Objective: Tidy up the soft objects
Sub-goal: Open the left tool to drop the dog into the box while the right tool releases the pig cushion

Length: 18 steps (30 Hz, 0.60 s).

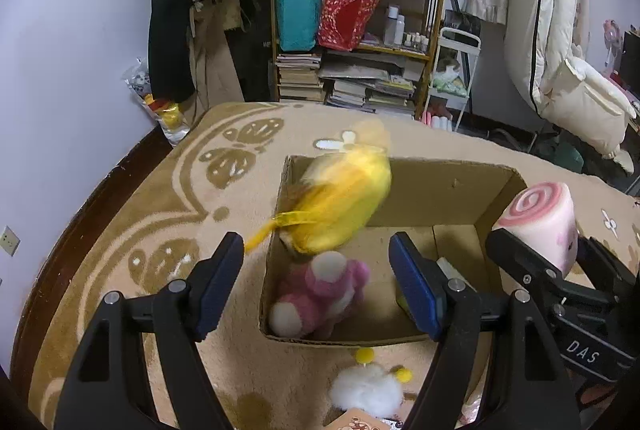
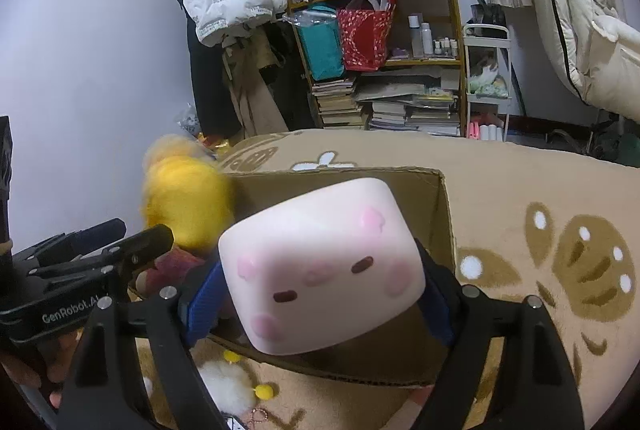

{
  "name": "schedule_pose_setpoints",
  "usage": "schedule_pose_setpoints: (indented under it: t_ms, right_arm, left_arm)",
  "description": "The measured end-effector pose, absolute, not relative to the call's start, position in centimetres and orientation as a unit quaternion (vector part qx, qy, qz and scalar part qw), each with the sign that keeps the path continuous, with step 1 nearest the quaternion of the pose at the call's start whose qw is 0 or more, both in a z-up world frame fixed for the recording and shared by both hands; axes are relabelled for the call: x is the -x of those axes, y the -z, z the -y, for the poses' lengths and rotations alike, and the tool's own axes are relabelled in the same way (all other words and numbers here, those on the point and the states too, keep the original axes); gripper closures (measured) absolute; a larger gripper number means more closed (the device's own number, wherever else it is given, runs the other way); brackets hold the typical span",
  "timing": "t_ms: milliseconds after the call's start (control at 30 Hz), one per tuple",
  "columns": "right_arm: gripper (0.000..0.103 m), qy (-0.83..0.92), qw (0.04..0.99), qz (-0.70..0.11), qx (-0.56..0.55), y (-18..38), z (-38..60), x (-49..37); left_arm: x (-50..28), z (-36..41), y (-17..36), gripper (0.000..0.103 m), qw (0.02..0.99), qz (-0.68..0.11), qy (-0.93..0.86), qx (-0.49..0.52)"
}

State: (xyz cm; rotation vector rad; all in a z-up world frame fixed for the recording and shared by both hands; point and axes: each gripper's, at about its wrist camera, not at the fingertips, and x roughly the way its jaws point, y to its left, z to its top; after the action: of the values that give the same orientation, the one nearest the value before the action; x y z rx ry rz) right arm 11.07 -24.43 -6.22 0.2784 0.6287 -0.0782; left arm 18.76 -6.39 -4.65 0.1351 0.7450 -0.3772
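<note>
Both grippers hang over the cardboard box (image 1: 420, 190). Our left gripper (image 1: 316, 282) stands wide open with nothing between its blue pads; the yellow plush (image 1: 340, 202) is blurred in mid-air just ahead of it, over the box's left wall, so we judge it to be dropping free.

Our right gripper (image 2: 320, 290) has the pink-and-white roll cushion (image 2: 320, 266) between its pads — the pads sit beside the cushion's flanks, but we cannot tell whether they press or have let go.

Inside the box lies a pink plush (image 1: 320, 294), near the front left corner. Outside, on the tan rug (image 1: 180, 190) just before the box's front wall, lies a white pom-pom toy (image 1: 366, 386) with yellow bobbles — not yet put away.

Risks, as we judge them:
- Yellow plush is over the left wall, not the middle; it may catch the rim and tip out onto the rug.
- Roll cushion hangs near the right front edge; released there, it could strike the wall and roll off outside.
- The two grippers are close together; a careless swing could knock one against the other.
- White toy is easy to overlook, half hidden under the left gripper.
</note>
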Motion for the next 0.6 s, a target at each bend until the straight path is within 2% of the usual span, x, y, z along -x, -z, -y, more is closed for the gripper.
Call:
schedule_pose_setpoints:
  t_ms: [100, 167, 267, 367, 600]
  right_arm:
    - [0.0, 0.035, 0.944, -0.297, -0.141, 5.9, 24.4, -10.7]
    - [0.0, 0.034, 0.946, -0.289, -0.145, 5.5, 24.5, -10.5]
    - [0.0, 0.036, 0.945, -0.289, -0.147, 5.2, 24.6, -10.4]
    - [0.0, 0.044, 0.943, -0.294, -0.148, 5.0, 24.7, -10.3]
    - [0.0, 0.051, 0.941, -0.296, -0.154, 4.3, 24.7, -9.3]
  left_arm:
    - [-18.8, 6.4, 4.5, 0.025, 0.914, -0.359, 0.173, -0.077]
    - [-18.8, 6.5, 4.2, 0.016, 0.916, -0.355, 0.166, -0.085]
    - [-18.6, 6.1, 3.7, 0.014, 0.922, -0.342, 0.156, -0.092]
    - [-18.8, 5.6, 3.3, 0.006, 0.922, -0.346, 0.152, -0.087]
    - [-18.4, 4.1, 2.1, 0.001, 0.927, -0.342, 0.134, -0.077]
